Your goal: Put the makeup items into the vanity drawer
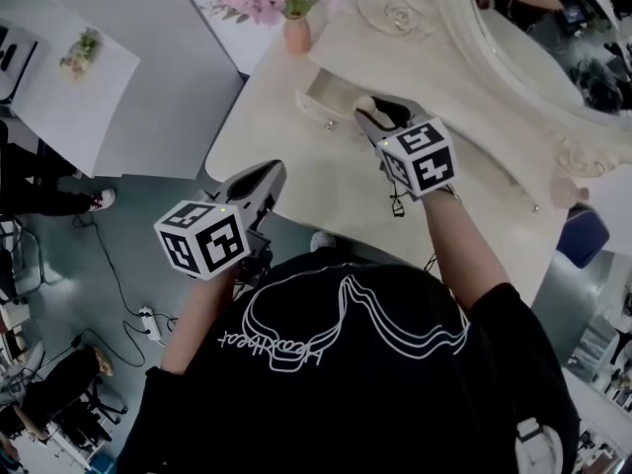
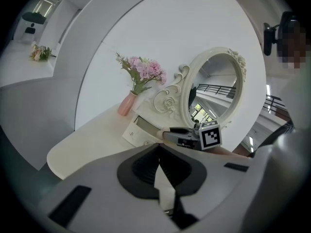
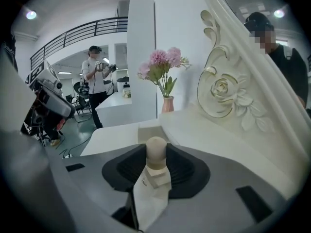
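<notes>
The vanity's small drawer (image 1: 331, 95) stands pulled open in the cream vanity top (image 1: 296, 156). My right gripper (image 1: 375, 112) hovers at the drawer's near edge, shut on a makeup item (image 3: 156, 148) with a rounded beige cap and a white body. In the right gripper view the open drawer (image 3: 150, 131) lies just beyond the cap. My left gripper (image 1: 275, 173) hangs off the vanity's front left edge, apart from the drawer. Its jaws meet at the tip (image 2: 158, 149) with nothing seen between them. The left gripper view also shows the drawer (image 2: 141, 130) and the right gripper (image 2: 167, 131).
A pink vase with pink flowers (image 1: 294, 30) stands just behind the drawer. An ornate oval mirror (image 1: 553, 57) fills the vanity's back right. White tables (image 1: 59, 87) stand to the left. Cables and a power strip (image 1: 148, 324) lie on the floor. A person (image 3: 97, 76) stands far off.
</notes>
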A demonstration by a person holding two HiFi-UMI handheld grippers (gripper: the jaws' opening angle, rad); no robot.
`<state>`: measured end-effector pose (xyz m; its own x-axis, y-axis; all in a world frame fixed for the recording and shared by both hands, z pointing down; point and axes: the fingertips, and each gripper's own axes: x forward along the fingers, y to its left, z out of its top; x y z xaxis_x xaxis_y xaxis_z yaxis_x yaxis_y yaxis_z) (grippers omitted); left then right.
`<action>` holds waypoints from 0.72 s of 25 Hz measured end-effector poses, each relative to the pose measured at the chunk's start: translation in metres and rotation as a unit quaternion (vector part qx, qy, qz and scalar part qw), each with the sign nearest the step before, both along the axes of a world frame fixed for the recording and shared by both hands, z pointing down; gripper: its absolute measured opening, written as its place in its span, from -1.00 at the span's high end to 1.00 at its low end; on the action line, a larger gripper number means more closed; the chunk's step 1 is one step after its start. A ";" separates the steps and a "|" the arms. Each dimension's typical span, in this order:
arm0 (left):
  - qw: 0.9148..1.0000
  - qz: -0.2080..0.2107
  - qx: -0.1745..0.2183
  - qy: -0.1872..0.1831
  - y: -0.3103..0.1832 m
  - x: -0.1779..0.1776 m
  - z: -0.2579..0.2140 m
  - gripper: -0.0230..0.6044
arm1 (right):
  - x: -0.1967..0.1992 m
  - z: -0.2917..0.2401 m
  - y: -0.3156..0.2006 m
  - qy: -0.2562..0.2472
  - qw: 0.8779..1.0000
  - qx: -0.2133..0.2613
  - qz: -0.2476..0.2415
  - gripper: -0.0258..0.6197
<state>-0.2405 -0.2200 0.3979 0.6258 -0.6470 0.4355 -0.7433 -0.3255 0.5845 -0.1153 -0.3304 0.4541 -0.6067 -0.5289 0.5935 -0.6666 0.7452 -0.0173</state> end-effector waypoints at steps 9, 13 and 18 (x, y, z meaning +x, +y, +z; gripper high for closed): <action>1.000 -0.003 -0.008 -0.004 -0.007 -0.004 0.007 0.91 | -0.004 0.018 -0.005 -0.002 1.000 -0.021 0.002 0.48; 1.000 -0.004 -0.009 -0.005 -0.009 -0.005 0.009 0.91 | -0.006 0.019 -0.003 -0.010 1.000 -0.023 -0.004 0.49; 1.000 -0.004 -0.006 -0.005 -0.008 -0.002 0.008 0.91 | -0.005 0.018 -0.001 -0.010 1.000 -0.021 -0.009 0.35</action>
<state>-0.2428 -0.2280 0.4055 0.6167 -0.6463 0.4495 -0.7513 -0.3128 0.5811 -0.1208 -0.3316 0.4724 -0.6277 -0.4930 0.6025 -0.6520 0.7558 -0.0609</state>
